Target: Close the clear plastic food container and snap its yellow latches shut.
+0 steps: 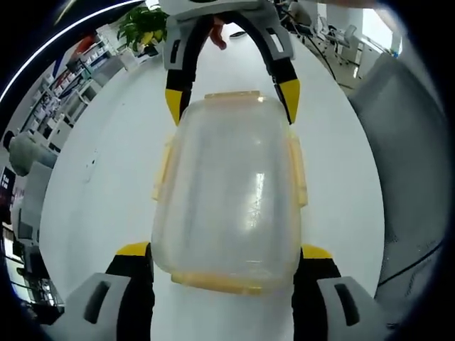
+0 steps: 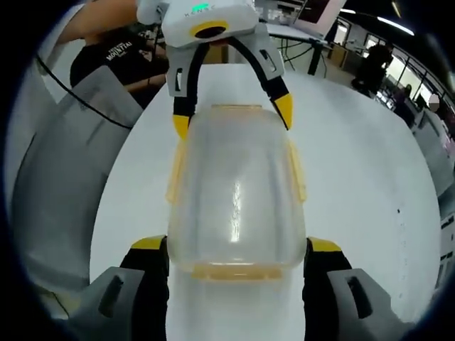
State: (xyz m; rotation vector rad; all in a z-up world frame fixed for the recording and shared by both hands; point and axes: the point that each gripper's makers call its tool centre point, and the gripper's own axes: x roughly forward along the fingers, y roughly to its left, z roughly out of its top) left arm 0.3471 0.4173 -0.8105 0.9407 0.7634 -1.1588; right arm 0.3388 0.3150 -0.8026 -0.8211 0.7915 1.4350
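The clear plastic container (image 1: pixel 227 185) rests on the white table (image 1: pixel 106 185) with its lid on top. Yellow latches (image 1: pixel 299 170) run along its long sides and across both ends. My left gripper (image 1: pixel 226 250) is open wide, one jaw on each side of the container's near end. From the opposite side comes my right gripper (image 1: pixel 232 101), also open, its yellow tips at the far corners. The right gripper view mirrors this: the container (image 2: pixel 234 199) sits between the right gripper (image 2: pixel 236 246) and the left gripper (image 2: pixel 232 117). I cannot tell whether the jaws touch the container.
The white table (image 2: pixel 370 185) reaches well beyond the container on all sides. A potted plant (image 1: pixel 146 28) stands at its far end. A grey chair back (image 2: pixel 64 163) and a seated person in a dark shirt (image 2: pixel 117 57) are beside the table.
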